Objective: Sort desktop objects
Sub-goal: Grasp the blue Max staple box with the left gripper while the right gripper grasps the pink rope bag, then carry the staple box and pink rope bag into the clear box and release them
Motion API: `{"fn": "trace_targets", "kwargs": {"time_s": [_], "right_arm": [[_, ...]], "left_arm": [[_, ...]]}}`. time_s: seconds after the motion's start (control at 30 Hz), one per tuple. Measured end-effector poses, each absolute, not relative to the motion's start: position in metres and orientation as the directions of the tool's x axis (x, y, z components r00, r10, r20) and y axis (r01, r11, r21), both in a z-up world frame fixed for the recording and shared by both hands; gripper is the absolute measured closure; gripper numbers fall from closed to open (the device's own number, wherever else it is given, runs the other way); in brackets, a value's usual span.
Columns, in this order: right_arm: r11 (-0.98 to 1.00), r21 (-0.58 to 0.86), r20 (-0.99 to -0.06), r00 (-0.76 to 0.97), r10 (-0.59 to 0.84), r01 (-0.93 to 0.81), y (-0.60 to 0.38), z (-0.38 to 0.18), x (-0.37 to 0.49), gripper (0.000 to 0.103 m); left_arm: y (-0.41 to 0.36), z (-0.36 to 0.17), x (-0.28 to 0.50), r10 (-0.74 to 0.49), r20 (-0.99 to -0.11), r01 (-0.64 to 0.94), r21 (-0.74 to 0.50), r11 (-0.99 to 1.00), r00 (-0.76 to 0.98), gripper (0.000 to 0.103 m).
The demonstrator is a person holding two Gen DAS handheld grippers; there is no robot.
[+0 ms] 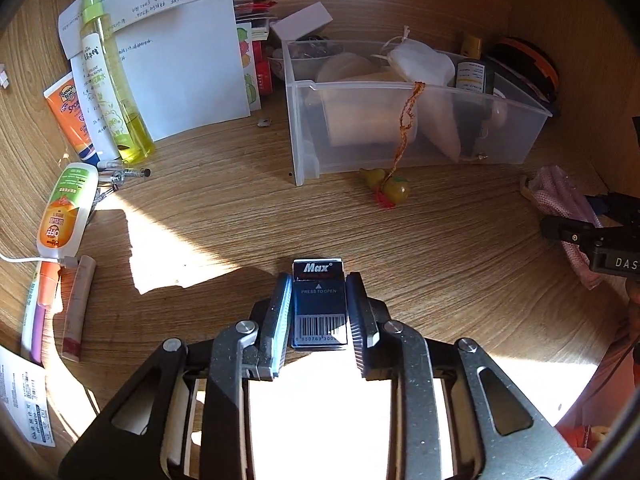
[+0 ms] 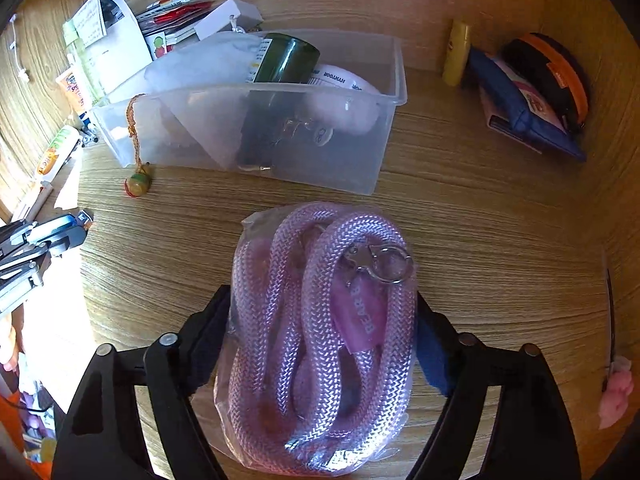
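Left tongs pinch dark blue Max staple box over wooden table. Right tongs clamp bagged pink rope lanyard. Clear plastic bin ahead of both tongs, gourd charm hanging from bin rim onto table.

Two grippers are counted — the left gripper, closed on one small blue box, and the right gripper, closed on one bagged pink rope. One clear plastic bin is seen in the upper centre of the frame. At the left edge, one tall yellow spray bottle, one orange tube and one white-and-orange bottle are counted. Two small gourd charms are seen — on one cord — below the bin.
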State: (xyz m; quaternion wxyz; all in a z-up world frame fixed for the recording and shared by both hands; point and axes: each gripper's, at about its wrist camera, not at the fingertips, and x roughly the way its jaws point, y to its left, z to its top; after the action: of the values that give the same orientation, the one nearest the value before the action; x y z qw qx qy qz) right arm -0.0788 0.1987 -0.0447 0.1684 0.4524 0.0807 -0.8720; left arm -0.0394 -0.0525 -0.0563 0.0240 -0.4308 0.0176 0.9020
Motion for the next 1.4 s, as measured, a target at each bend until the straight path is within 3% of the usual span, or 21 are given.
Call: {"fn": "trace_targets", "kwargs": {"time_s": [0.27, 0.97, 1.4], "right_arm": [[-0.914, 0.095, -0.790, -0.529, -0.310, 0.395, 0.206, -0.031, -0.075, 0.050], [-0.851, 0.167, -0.658, -0.587, -0.473, 0.498, 0.190, 0.029, -0.069, 0.050], [-0.877, 0.168, -0.607, -0.654, -0.452, 0.450, 0.207, 0.059, -0.109, 0.050]], "left_arm": [[-0.046, -0.042, -0.036, 0.049, -0.752, -0.065, -0.008, -0.998, -0.657, 0.076], [-0.013, 0.014, -0.056, 0.147, -0.642, -0.126, -0.078, -0.989, -0.753, 0.076], [-0.022, 0.043, -0.095, 0.176, -0.607, -0.126, -0.125, -0.984, -0.775, 0.076]]}}
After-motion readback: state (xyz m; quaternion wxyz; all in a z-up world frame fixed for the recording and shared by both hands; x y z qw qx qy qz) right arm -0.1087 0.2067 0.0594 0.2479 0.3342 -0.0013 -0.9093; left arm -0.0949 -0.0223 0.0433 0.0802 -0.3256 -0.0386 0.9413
